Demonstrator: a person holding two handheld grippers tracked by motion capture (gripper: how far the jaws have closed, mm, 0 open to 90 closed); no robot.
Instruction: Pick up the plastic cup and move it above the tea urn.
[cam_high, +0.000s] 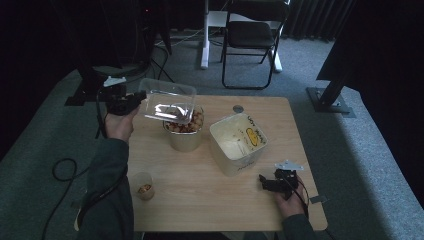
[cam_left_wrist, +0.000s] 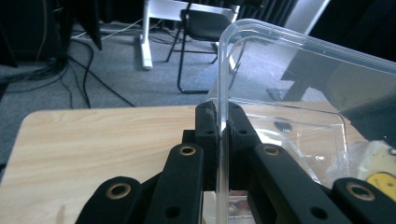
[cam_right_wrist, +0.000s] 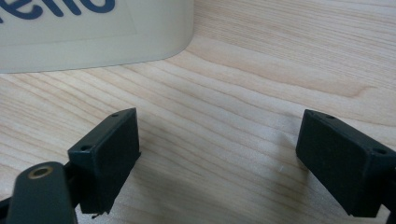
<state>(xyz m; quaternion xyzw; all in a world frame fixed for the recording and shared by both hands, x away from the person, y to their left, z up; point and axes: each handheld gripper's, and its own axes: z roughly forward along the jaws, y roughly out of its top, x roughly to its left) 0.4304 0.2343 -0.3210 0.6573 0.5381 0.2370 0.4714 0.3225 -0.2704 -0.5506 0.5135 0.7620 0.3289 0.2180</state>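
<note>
My left gripper (cam_high: 136, 98) is shut on the rim of a clear plastic tub (cam_high: 168, 100), holding it tilted above a cream container (cam_high: 185, 135) full of brown nuts. In the left gripper view the pads (cam_left_wrist: 223, 135) pinch the clear tub wall (cam_left_wrist: 280, 70) between them. A larger cream container (cam_high: 238, 142) with a yellow label stands open at the table's middle right. My right gripper (cam_high: 264, 184) rests low at the front right of the table, open, with bare wood between its fingers (cam_right_wrist: 107, 158). The cream container's corner (cam_right_wrist: 93, 32) lies just ahead of it.
A small clear cup (cam_high: 143, 185) with a few nuts stands near the front left edge. The wooden table (cam_high: 210, 200) has free room at the front centre. A folding chair (cam_high: 252, 35) and a white stand leg (cam_high: 204, 35) are on the carpet beyond the table.
</note>
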